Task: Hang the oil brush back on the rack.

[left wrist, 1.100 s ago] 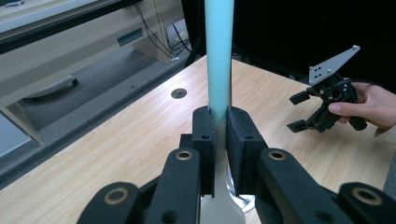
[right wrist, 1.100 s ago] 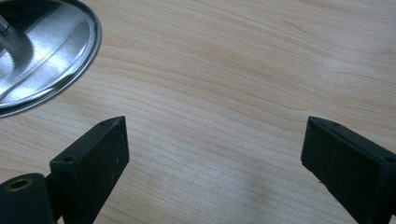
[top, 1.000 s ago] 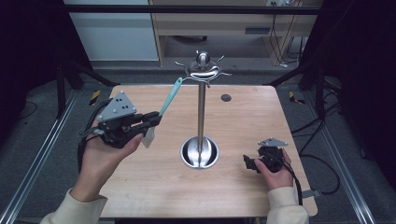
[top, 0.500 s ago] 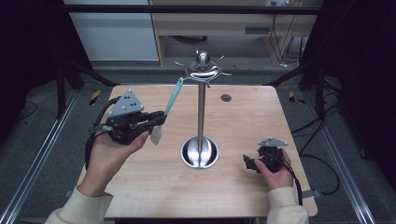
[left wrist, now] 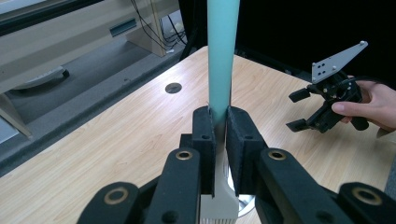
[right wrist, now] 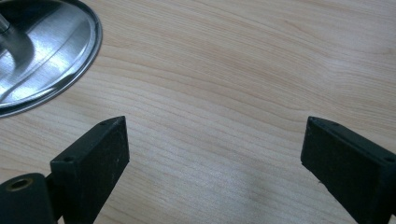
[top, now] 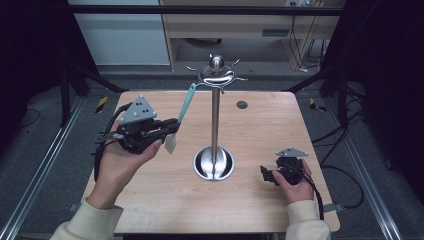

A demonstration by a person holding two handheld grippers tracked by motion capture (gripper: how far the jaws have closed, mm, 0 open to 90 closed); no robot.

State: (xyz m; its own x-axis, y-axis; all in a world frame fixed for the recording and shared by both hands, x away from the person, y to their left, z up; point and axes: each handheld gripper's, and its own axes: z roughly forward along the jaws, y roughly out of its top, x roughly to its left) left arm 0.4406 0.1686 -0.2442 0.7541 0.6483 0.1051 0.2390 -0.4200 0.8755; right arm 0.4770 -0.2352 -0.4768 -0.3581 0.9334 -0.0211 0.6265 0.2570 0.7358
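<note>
You lift the brush toward the stand's hooks.
Your left gripper (top: 167,127) clamps its fingers on the brush (top: 186,102), handle up for hanging on the stand (top: 215,115); your right gripper (top: 270,174) rests aside on the surface (top: 260,125), fingers apart.

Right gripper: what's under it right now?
Bare wooden table lies under the open right gripper, nothing between its jaws. The stand's shiny round base sits off to one side. Whatever lies directly beneath the gripper body is hidden from view.

Evenly lit from overhead; wooden table (top: 250,200) bright, surroundings beyond its edges near black. Glare streaks on steel base (right wrist: 42,56). Soft shadow on table between black jaws. High view slightly soft; nearest jaws blurred.
</note>
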